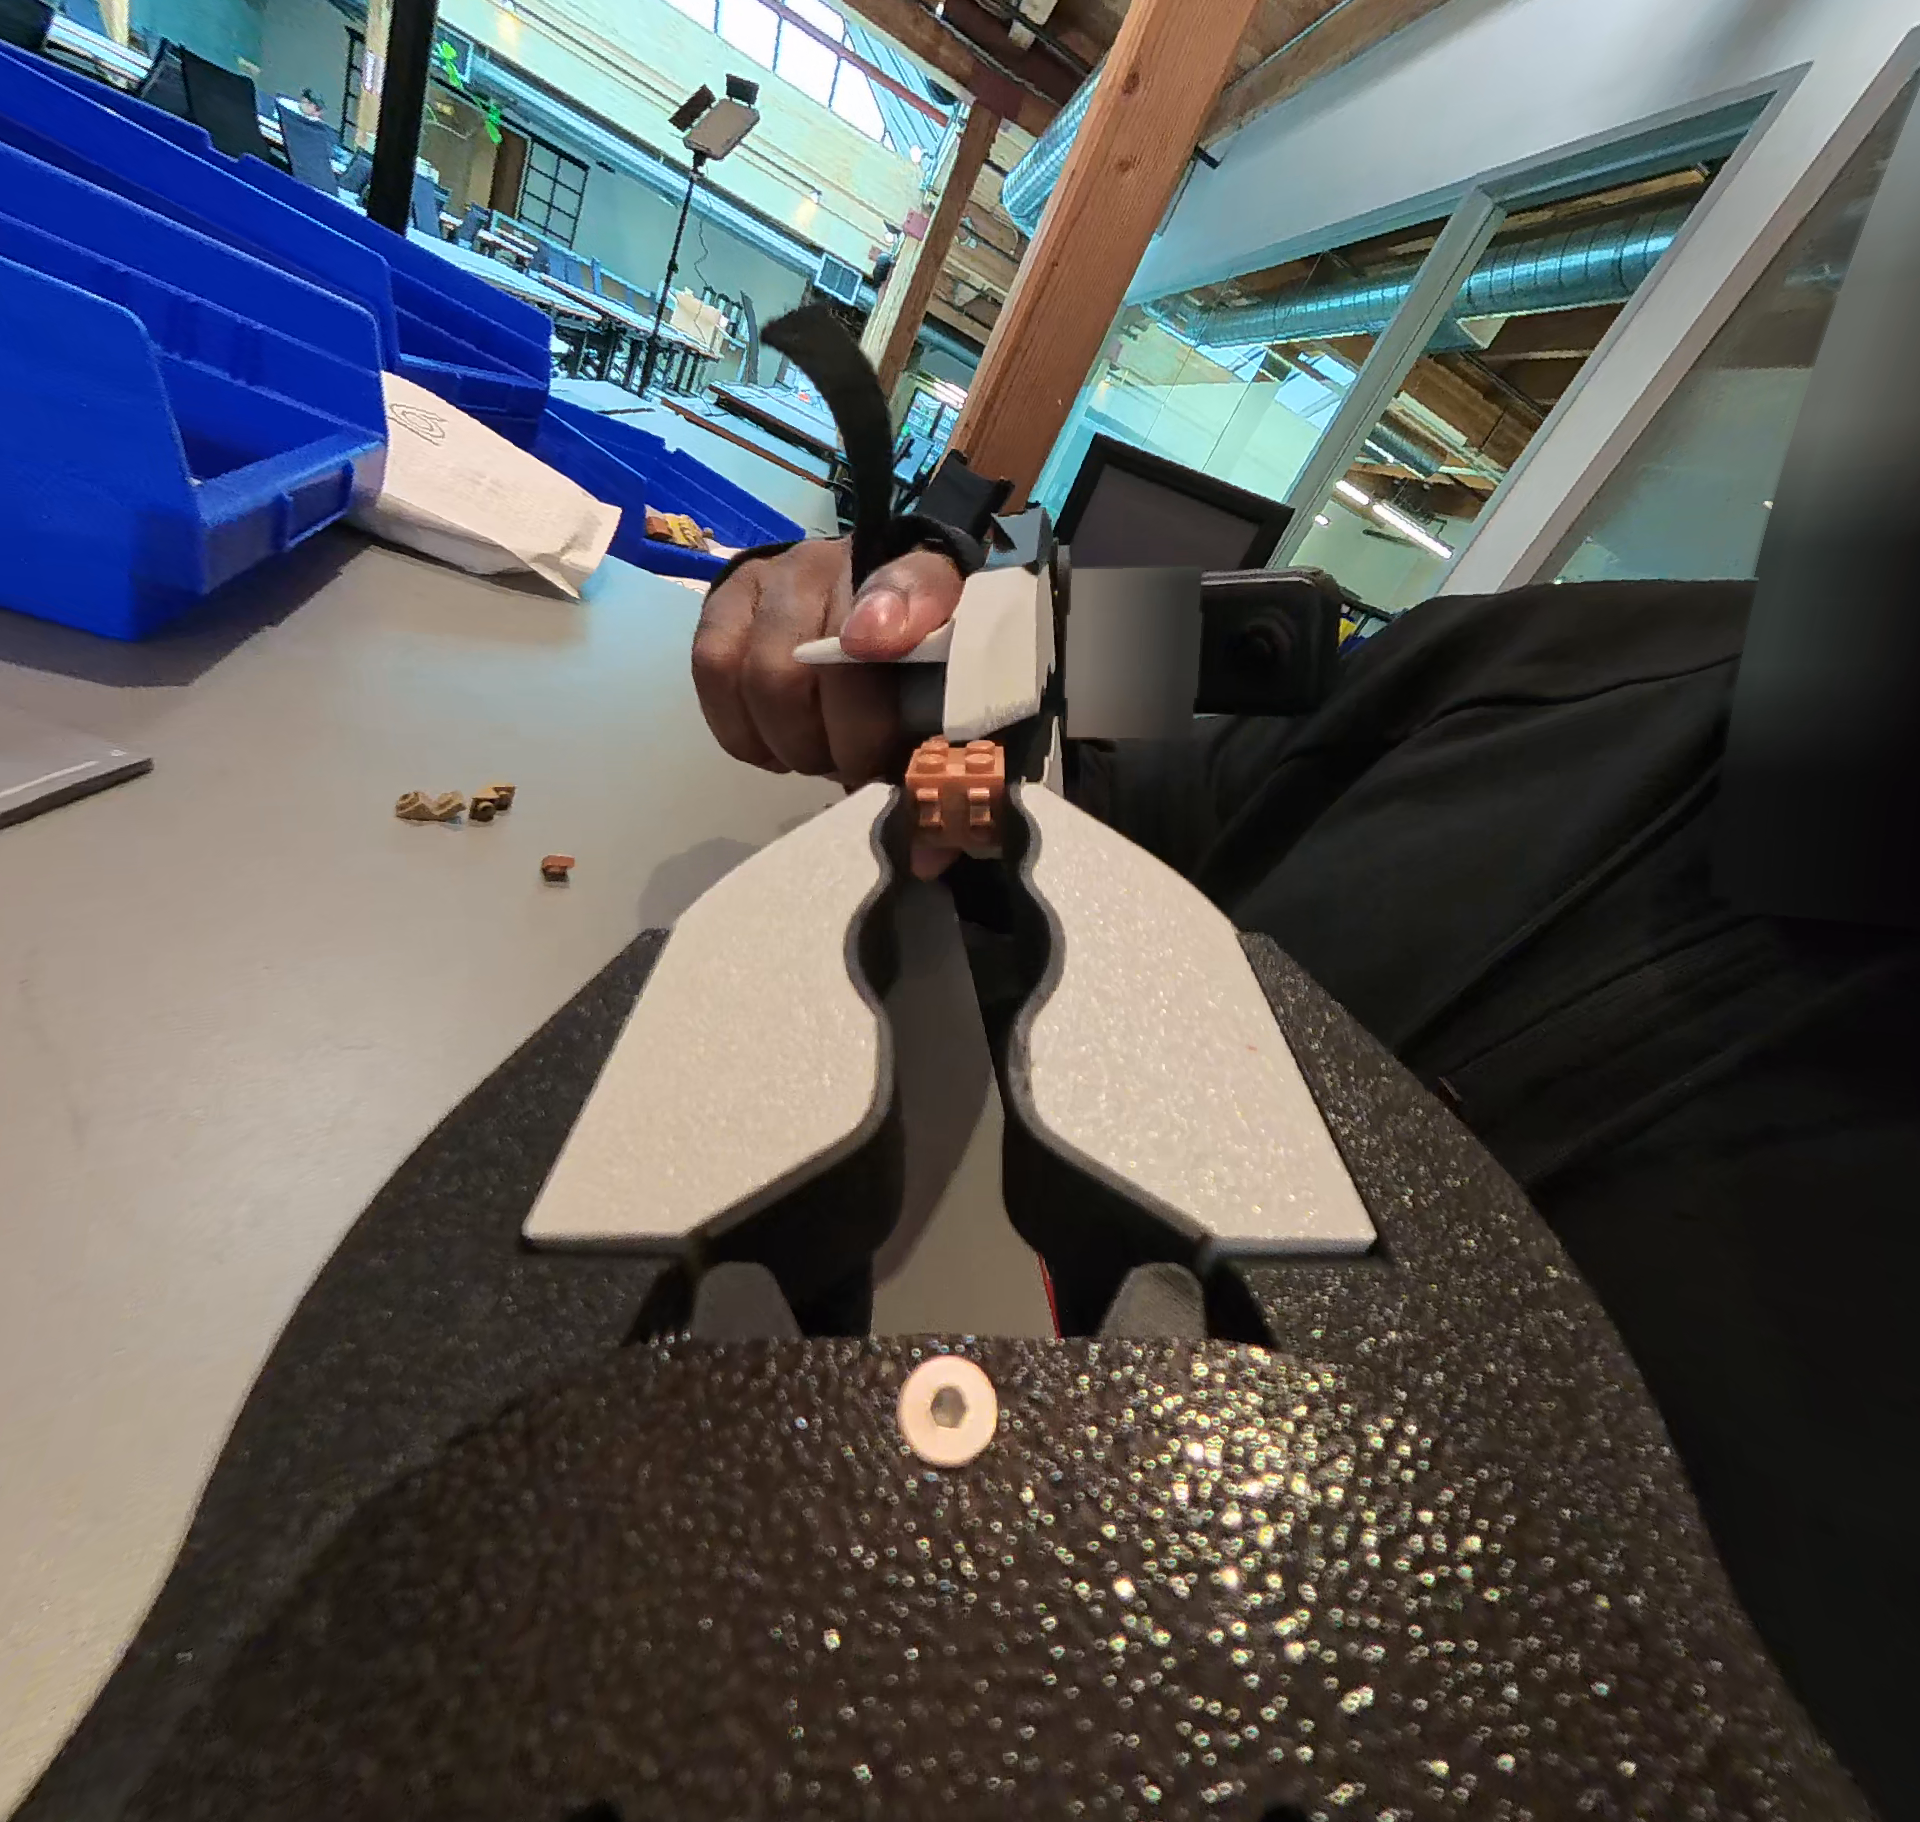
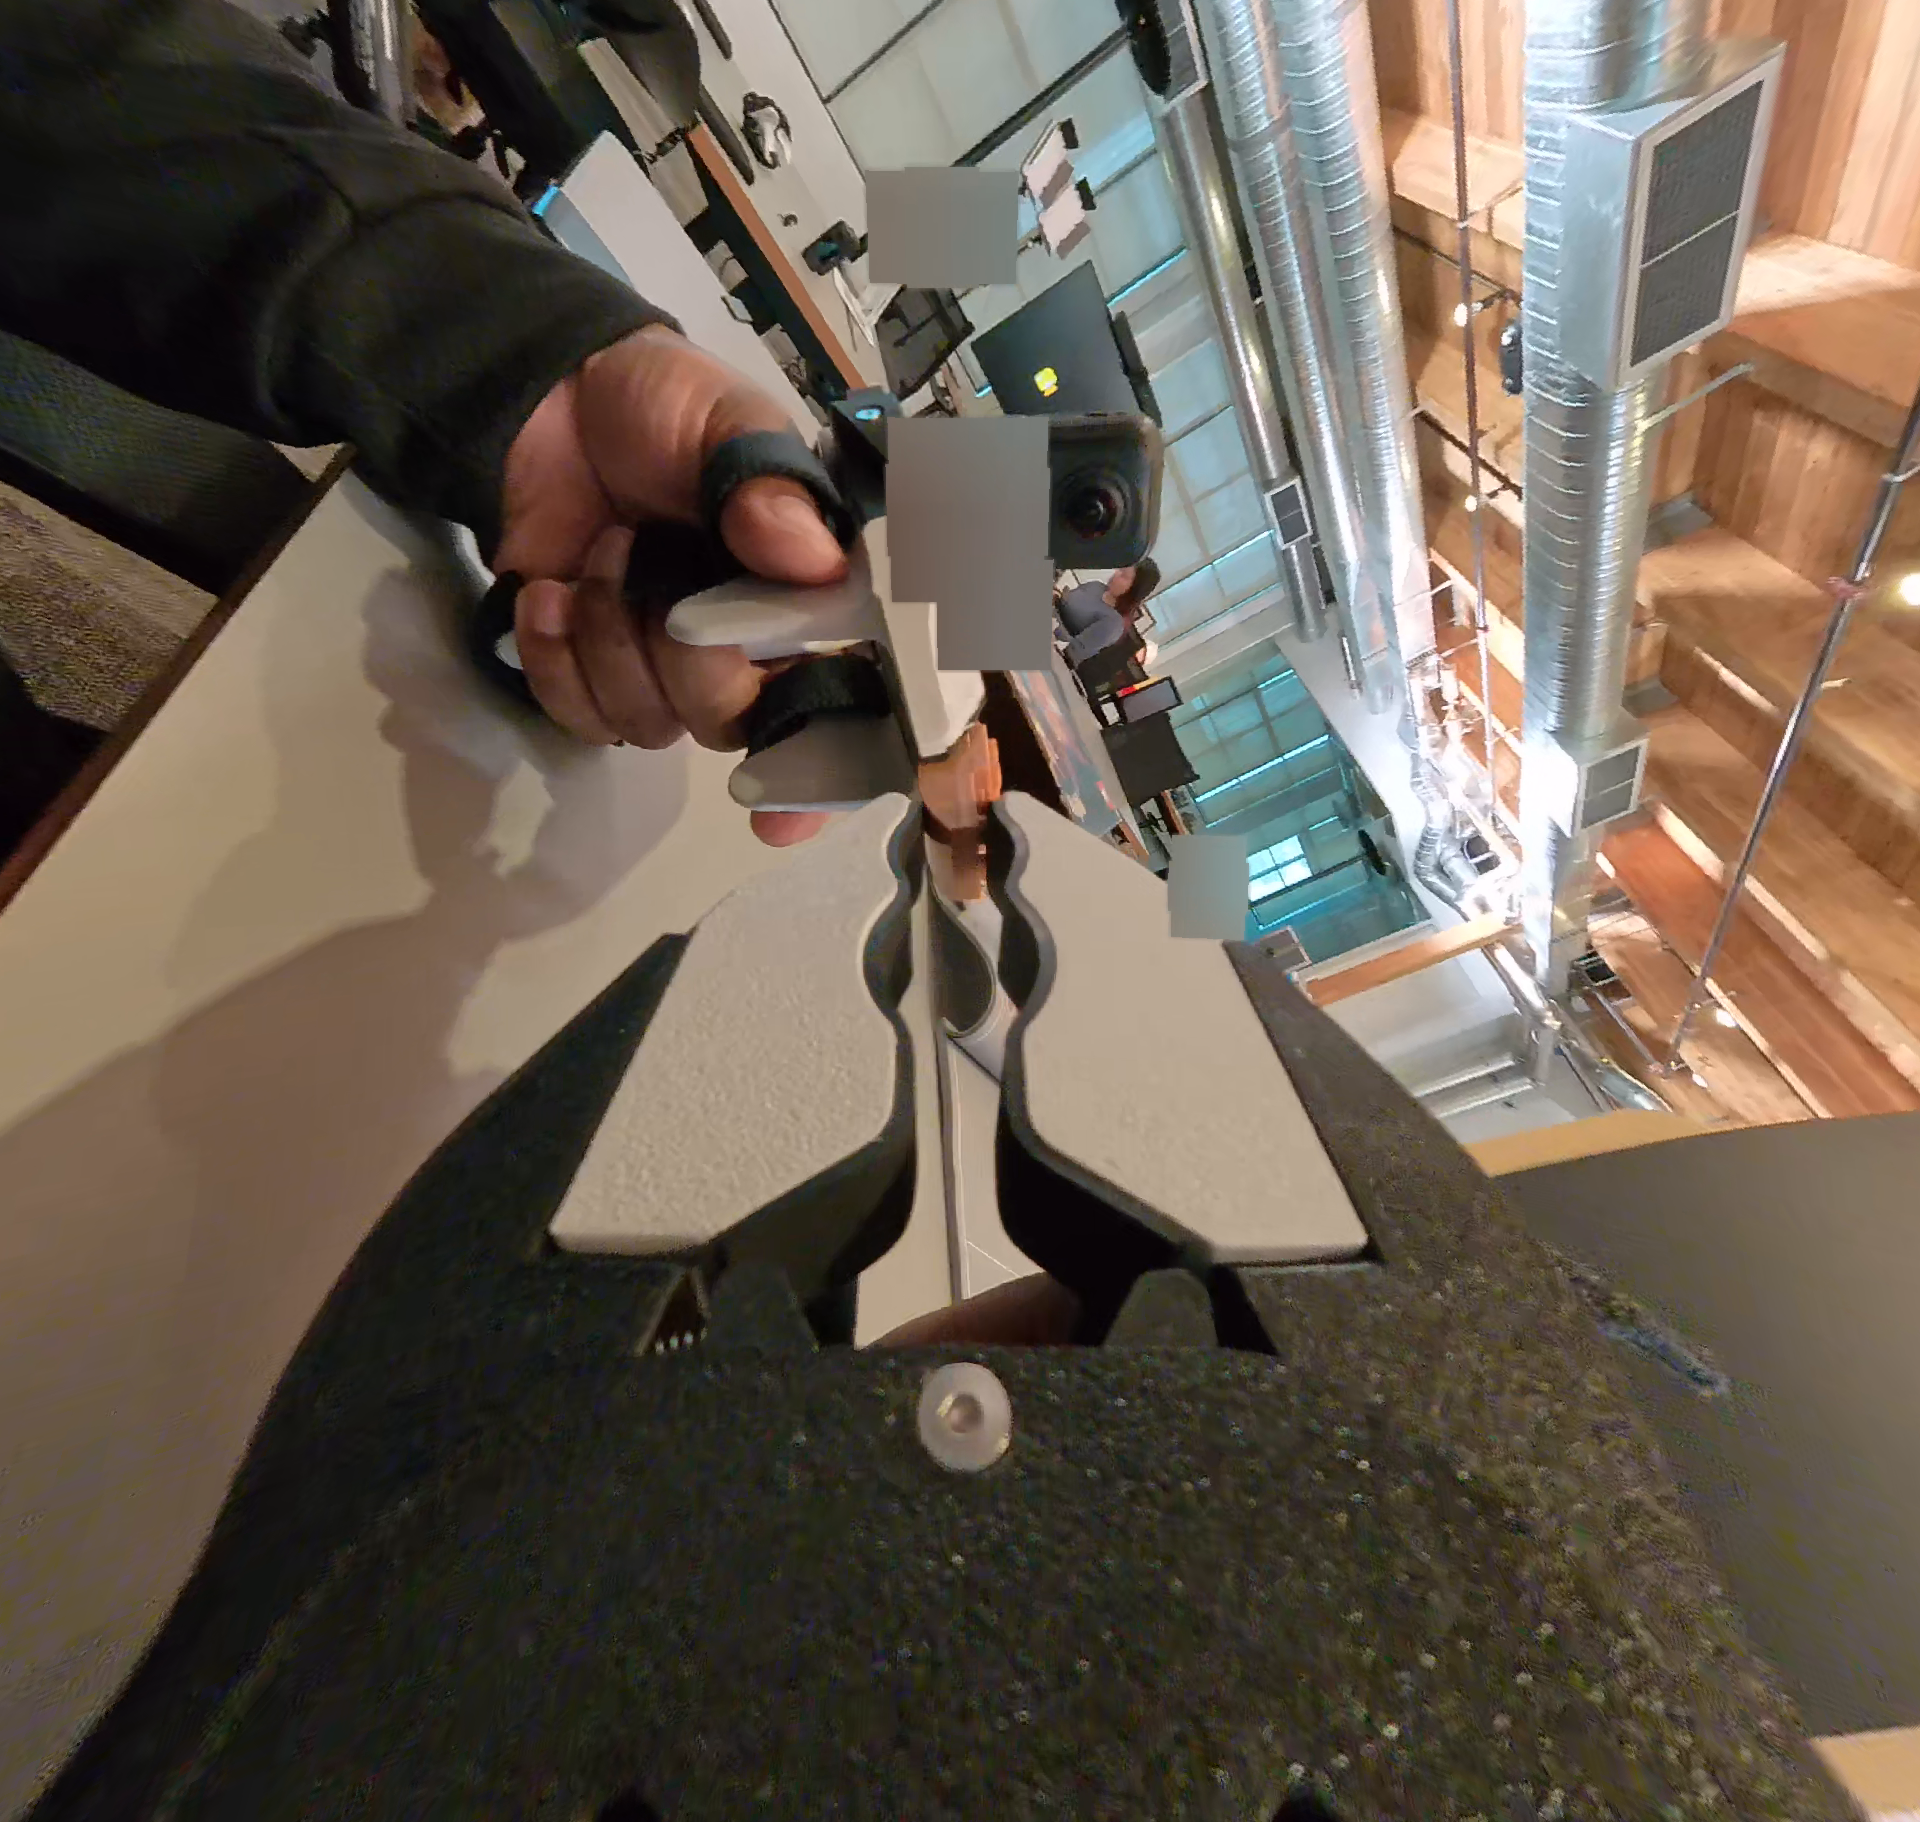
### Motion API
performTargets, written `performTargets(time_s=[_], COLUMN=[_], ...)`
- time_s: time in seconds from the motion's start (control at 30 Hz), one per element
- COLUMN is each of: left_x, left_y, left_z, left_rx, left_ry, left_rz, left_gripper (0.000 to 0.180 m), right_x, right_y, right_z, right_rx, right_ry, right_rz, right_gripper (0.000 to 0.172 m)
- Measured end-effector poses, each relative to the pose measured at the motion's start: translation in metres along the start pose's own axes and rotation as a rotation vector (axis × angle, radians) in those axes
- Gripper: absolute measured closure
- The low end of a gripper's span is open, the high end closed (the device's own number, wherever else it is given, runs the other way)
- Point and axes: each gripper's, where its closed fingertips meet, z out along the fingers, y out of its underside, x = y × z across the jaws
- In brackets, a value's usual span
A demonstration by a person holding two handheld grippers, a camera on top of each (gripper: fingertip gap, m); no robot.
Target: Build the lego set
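My left gripper (image 1: 954,808) is shut on a small orange-brown studded brick (image 1: 956,785), held above the grey table (image 1: 312,941) with its studs up. My right gripper (image 2: 961,827) faces it, and its fingertips are closed on the same orange brick (image 2: 966,837) from the other side. In the left wrist view a hand (image 1: 769,660) holds the right gripper, and one of its white fingers (image 1: 992,660) reaches down to the brick. In the right wrist view a hand (image 2: 623,577) holds the left gripper, one grey finger (image 2: 810,775) of which ends at the brick.
Blue bins (image 1: 156,422) stand in a row at the far left, with a white paper bag (image 1: 488,494) beside them. Several small brown pieces (image 1: 431,806) and one more piece (image 1: 558,868) lie on the table. A dark board (image 1: 62,775) lies at the left edge. A black jacket (image 1: 1507,837) is on the right. Left and right tips are no more than a few centimetres apart.
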Motion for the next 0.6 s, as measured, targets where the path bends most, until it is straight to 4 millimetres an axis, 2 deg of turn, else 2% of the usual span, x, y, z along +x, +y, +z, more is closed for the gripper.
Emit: performTargets(time_s=[0.2,0.27,0.33,0.47,0.6], left_x=[-0.003,-0.007,-0.014,-0.028,-0.033], left_y=[-0.003,-0.007,-0.009,-0.008,-0.002], left_z=[-0.001,-0.004,-0.01,-0.019,-0.014], left_rx=[0.02,0.045,0.051,-0.001,-0.07], left_ry=[-0.026,-0.057,-0.112,-0.241,-0.29], left_rz=[0.012,0.033,0.065,0.169,0.218], left_gripper=[0.165,0.165,0.164,0.165,0.164], right_x=[0.003,0.003,0.004,0.004,-0.014], right_y=[0.004,0.011,0.03,0.085,0.125], right_z=[0.002,0.0,-0.008,-0.041,-0.07], right_rx=[-0.013,-0.041,-0.116,-0.329,-0.522], right_ry=[0.012,0.002,-0.03,-0.098,-0.228], right_rz=[0.035,0.047,0.098,0.243,0.332], right_gripper=[0.159,0.143,0.142,0.15,0.155])
